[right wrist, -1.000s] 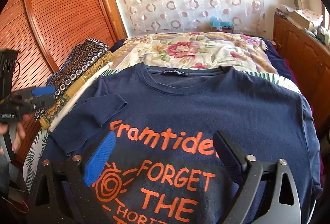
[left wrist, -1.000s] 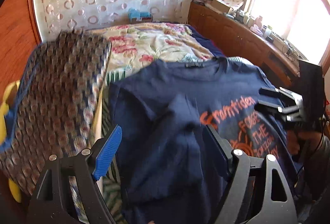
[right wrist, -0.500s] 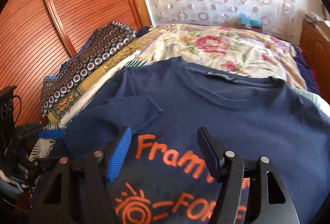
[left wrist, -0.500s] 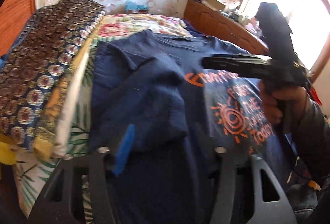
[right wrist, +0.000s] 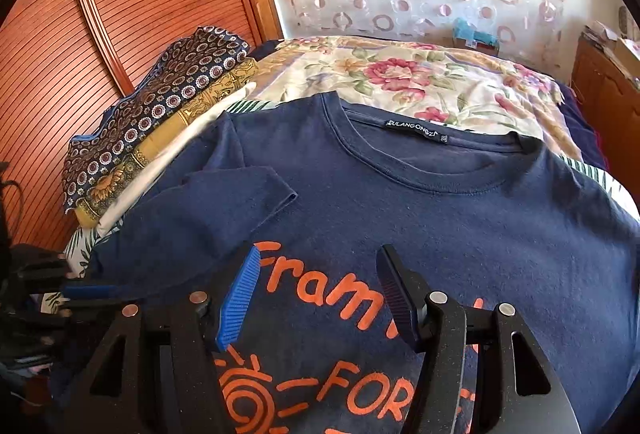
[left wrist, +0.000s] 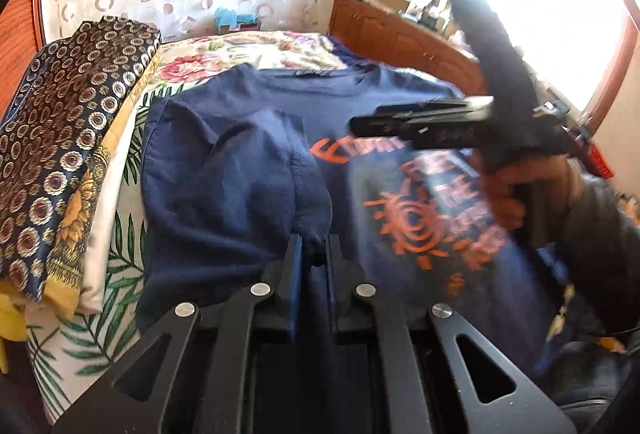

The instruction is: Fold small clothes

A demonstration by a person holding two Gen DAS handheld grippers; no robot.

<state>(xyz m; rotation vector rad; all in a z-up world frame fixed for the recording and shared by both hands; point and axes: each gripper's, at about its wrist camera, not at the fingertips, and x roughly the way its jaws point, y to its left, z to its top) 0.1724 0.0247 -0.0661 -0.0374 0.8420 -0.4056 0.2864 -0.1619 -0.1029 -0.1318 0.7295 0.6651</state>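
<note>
- We see a navy T-shirt (right wrist: 460, 218) lying flat on the bed (right wrist: 440, 82), front side up, with orange letters and an orange sun drawing on the chest.
- The collar of the shirt points to the far end of the bed, where the flowered cover is bare; the body of the shirt reaches the near edge.
- One short sleeve (right wrist: 224, 202) is folded inward over the chest, on the side of the bed nearest the wooden shutter door (right wrist: 120, 34).
- The left gripper (left wrist: 314, 254) has just been closing, and its jaws are now pressed together on a bunch of the navy cloth at the folded sleeve (left wrist: 256, 186); in the left wrist view, the fabric rises into a small ridge between the pads.
- The right gripper (right wrist: 316, 298) stands half open over the orange print; its jaws have just been closing a little, and no cloth is between them.
- In the left wrist view the right gripper (left wrist: 400, 122) is blurred, held by a hand (left wrist: 520, 190) above the printed part.
- A stack of folded cloths (right wrist: 160, 130) lies along the side edge of the bed beside the shirt, with a dark patterned one on top.
</note>
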